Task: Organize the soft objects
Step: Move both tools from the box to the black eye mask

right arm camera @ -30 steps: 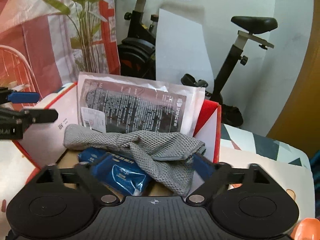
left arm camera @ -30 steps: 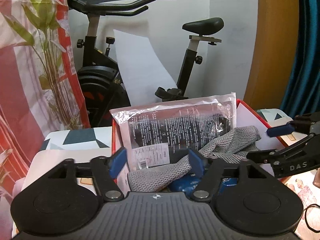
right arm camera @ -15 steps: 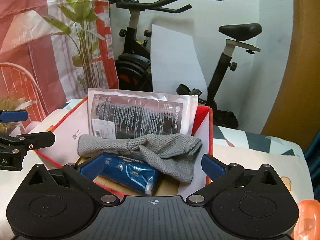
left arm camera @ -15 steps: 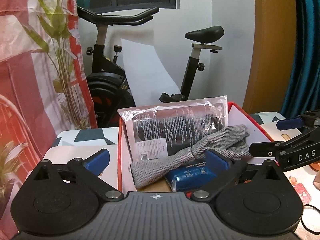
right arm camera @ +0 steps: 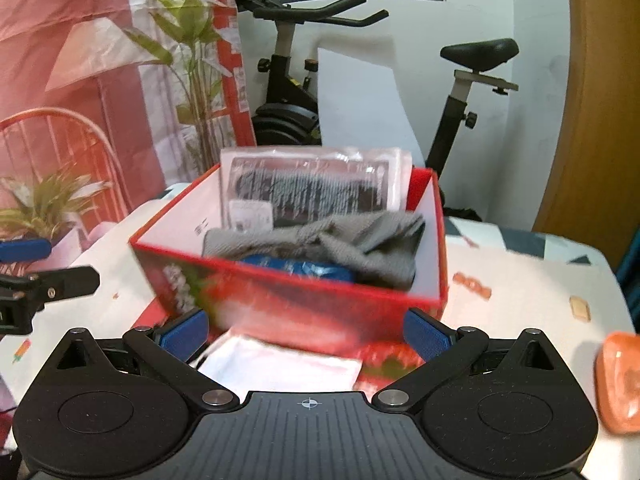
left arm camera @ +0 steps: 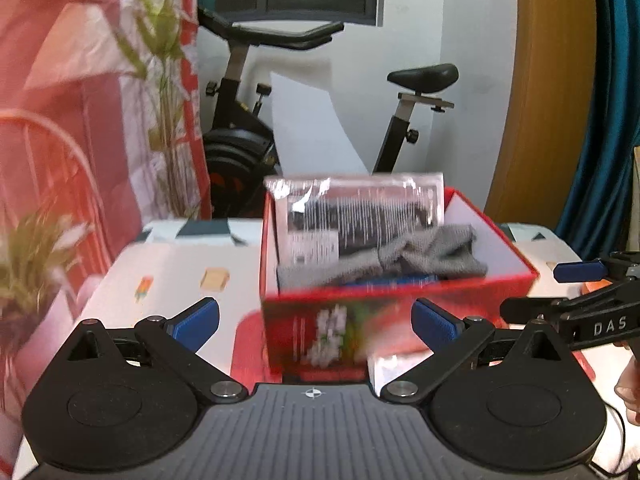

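Left wrist view first: my left gripper [left arm camera: 314,318] has its jaws spread wide with nothing between them, held back from the red box [left arm camera: 396,280]. Inside the box a clear packet [left arm camera: 360,212] stands against the far wall, a grey knit cloth [left arm camera: 400,256] lies across the middle, and a blue pack [right arm camera: 296,268] sits under it. Further right, my right gripper [right arm camera: 306,334] is spread just as wide and empty. On the table [right arm camera: 520,280] before the box lies a flat white pouch [right arm camera: 280,364], and at the far right an orange object [right arm camera: 618,380]. I judge the sorting mostly done, with those two perhaps left.
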Motion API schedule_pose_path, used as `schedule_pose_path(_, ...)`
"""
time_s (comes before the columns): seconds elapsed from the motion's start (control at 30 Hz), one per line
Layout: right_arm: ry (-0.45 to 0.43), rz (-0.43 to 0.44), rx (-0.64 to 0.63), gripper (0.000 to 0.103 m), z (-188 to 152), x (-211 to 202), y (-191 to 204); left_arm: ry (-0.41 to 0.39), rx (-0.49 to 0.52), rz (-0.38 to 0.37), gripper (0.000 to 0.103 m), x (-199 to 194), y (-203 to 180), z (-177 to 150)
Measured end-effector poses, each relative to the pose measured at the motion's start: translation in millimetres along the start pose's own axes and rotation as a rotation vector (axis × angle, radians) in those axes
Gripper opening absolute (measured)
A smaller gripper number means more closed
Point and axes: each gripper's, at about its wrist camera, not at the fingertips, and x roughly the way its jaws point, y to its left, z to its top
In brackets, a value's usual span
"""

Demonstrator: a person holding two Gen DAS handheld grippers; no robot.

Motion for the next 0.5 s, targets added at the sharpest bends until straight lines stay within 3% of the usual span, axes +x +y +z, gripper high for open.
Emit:
schedule_pose_path(0.23,-0.027,-0.010,0.047,0.102,-51,-5,1,0.106,-0.046,0.008,0.103,-3,12,-58)
schedule_pose_path(0.4,0.004,-0.017,0.146,0.099,-82,3,-9,0.205,-0.110,0.011,0.103,5,22,-92)
schedule_pose_path(0.5,0.014,-0.035,0.131,0.099,-97,4,-7,0.235,-0.132,0.023,0.103,4,22,-107)
